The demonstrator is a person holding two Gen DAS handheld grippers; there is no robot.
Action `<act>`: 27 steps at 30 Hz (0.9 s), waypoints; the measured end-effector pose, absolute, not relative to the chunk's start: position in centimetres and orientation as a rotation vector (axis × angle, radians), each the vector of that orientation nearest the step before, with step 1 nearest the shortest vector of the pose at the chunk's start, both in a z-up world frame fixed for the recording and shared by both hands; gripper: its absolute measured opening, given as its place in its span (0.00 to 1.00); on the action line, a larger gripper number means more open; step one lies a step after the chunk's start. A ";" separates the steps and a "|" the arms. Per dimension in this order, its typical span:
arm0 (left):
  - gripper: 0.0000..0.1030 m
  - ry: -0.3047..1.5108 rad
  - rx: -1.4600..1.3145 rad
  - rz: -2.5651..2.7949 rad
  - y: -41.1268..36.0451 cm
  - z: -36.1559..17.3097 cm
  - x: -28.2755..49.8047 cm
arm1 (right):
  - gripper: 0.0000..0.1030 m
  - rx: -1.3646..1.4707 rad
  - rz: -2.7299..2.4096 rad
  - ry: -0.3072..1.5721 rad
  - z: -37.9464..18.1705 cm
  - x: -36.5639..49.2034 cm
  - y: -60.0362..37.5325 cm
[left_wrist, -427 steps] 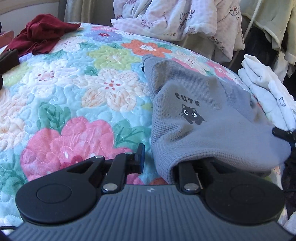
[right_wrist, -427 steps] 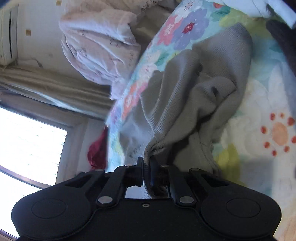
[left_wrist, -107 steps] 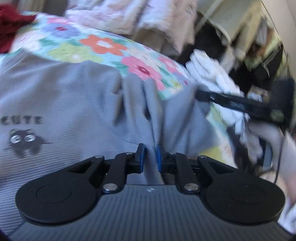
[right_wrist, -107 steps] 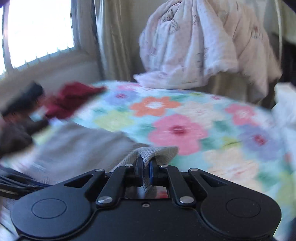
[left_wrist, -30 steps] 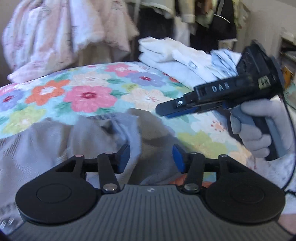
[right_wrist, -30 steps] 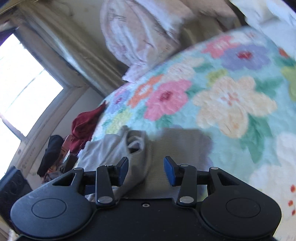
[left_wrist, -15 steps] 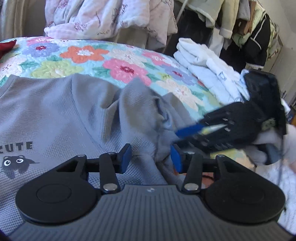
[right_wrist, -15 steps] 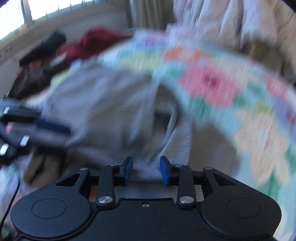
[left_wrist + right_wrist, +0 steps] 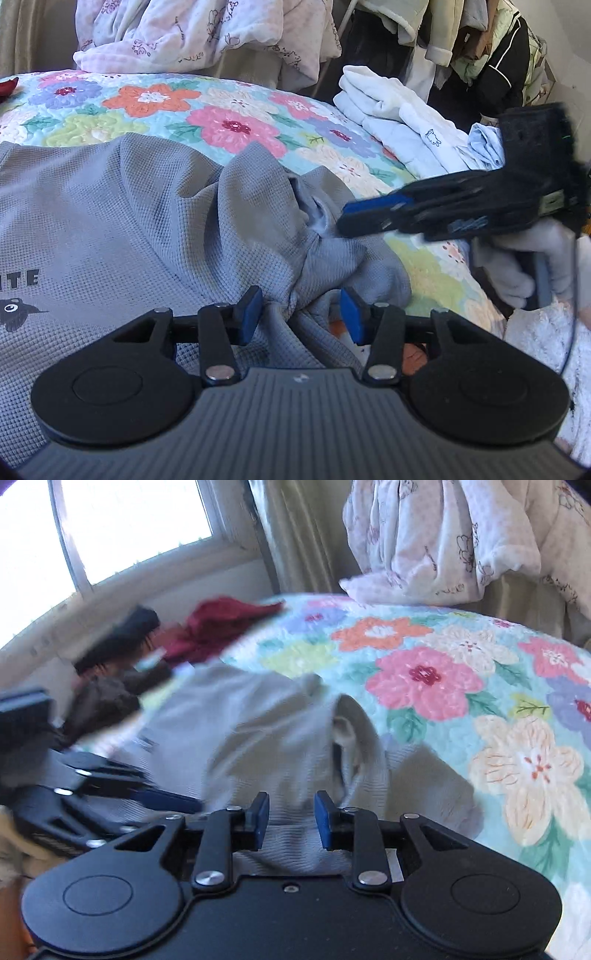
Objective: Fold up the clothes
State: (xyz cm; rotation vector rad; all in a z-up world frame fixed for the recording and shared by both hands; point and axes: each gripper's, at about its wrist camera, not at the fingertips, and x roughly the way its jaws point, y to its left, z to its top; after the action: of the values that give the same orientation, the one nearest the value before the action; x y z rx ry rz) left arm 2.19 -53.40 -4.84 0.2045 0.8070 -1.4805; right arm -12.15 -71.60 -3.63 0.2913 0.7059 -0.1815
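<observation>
Our left gripper (image 9: 301,314) has its jaws apart around a bunched fold of the gray waffle shirt (image 9: 122,221). Our right gripper (image 9: 291,819) is spread apart too, just above the shirt's near right part. The shirt lies on the flower quilt (image 9: 155,107), with white folded clothes (image 9: 399,122) far right.
</observation>
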 end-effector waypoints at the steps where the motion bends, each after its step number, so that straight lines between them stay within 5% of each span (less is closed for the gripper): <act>1: 0.44 0.806 0.202 -1.482 -53.4 -4.8 2.2 | 0.31 0.284 -0.194 0.735 -4.2 -11.8 -71.8; 6: 0.44 0.813 0.188 -1.479 -53.4 -5.0 2.5 | 0.32 0.312 -0.198 0.811 -6.3 -11.1 -72.2; 7: 0.44 0.816 0.186 -1.475 -53.5 -5.1 2.6 | 0.28 0.312 -0.180 0.811 -6.3 -11.2 -72.0; 8: 0.44 0.821 0.183 -1.470 -53.5 -5.2 2.7 | 0.06 0.315 -0.155 0.814 -6.2 -11.4 -71.8; 9: 0.44 0.826 0.180 -1.464 -53.6 -5.2 2.8 | 0.03 0.313 -0.140 0.815 -5.9 -11.8 -71.4; 18: 0.45 0.801 0.138 -1.474 -52.8 -4.0 2.8 | 0.03 0.392 -0.174 0.755 -4.3 -17.8 -70.1; 22: 0.47 0.807 0.158 -1.476 -53.0 -4.3 2.5 | 0.11 0.526 -0.097 0.739 -4.7 -18.0 -71.3; 27: 0.48 0.831 0.170 -1.488 -53.5 -5.0 2.0 | 0.39 0.660 -0.133 0.653 -5.3 -17.4 -73.0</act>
State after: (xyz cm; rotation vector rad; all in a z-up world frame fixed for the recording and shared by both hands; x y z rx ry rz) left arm 1.95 -53.47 -5.04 0.1695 0.8307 -1.4882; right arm -17.38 -73.03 -5.27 0.6599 0.6532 -0.1330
